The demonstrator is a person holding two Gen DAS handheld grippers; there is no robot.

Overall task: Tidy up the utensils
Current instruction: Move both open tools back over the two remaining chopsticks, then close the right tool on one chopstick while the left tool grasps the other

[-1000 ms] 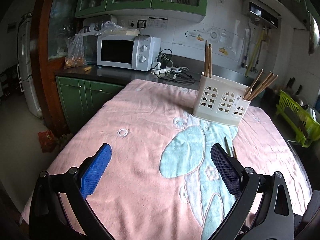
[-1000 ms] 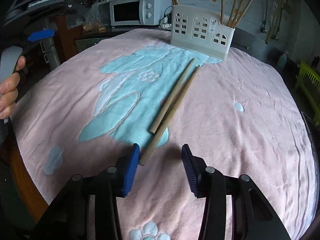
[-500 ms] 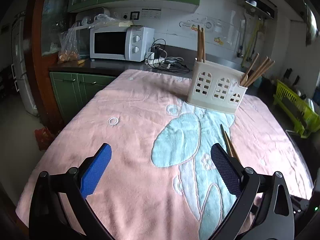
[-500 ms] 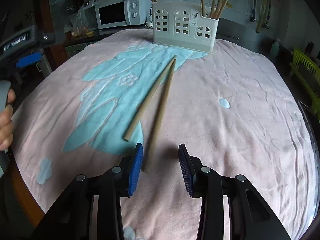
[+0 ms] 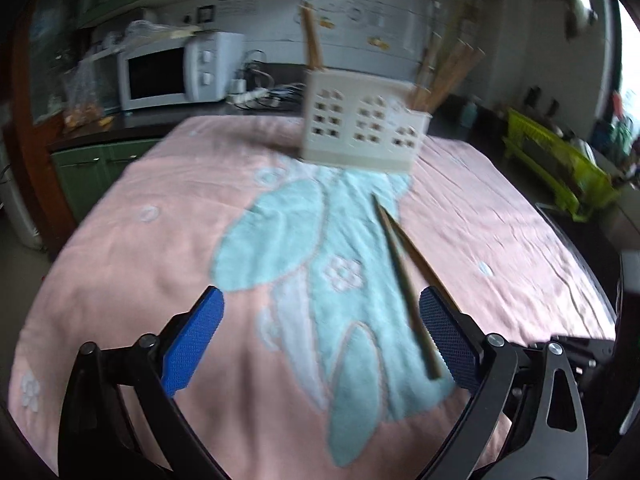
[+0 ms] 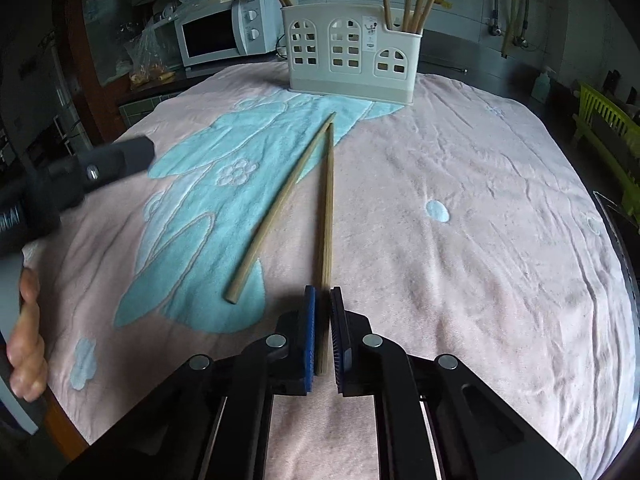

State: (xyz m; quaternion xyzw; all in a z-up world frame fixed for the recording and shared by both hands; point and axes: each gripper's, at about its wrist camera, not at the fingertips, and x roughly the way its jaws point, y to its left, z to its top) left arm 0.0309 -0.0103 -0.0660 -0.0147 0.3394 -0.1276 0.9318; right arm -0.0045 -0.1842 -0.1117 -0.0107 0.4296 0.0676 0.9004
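Two wooden chopsticks lie on the pink towel [image 6: 480, 200]. My right gripper [image 6: 322, 300] is shut on the near end of the right chopstick [image 6: 327, 208], which rests on the cloth. The left chopstick [image 6: 280, 208] lies loose beside it. Both show in the left wrist view [image 5: 404, 276]. A white utensil holder [image 6: 352, 56] [image 5: 360, 132] stands at the far side with several chopsticks upright in it. My left gripper [image 5: 320, 332] is open and empty above the towel, left of the chopsticks.
A microwave [image 5: 172, 72] and cables sit on the dark counter behind the table. A green dish rack [image 5: 560, 168] stands at the right. The hand holding my left gripper [image 6: 28, 336] shows at the left edge of the right wrist view.
My right gripper has moved forward and closed on the right chopstick's near end. My left gripper has swung right and lower, bringing both chopsticks into its view.
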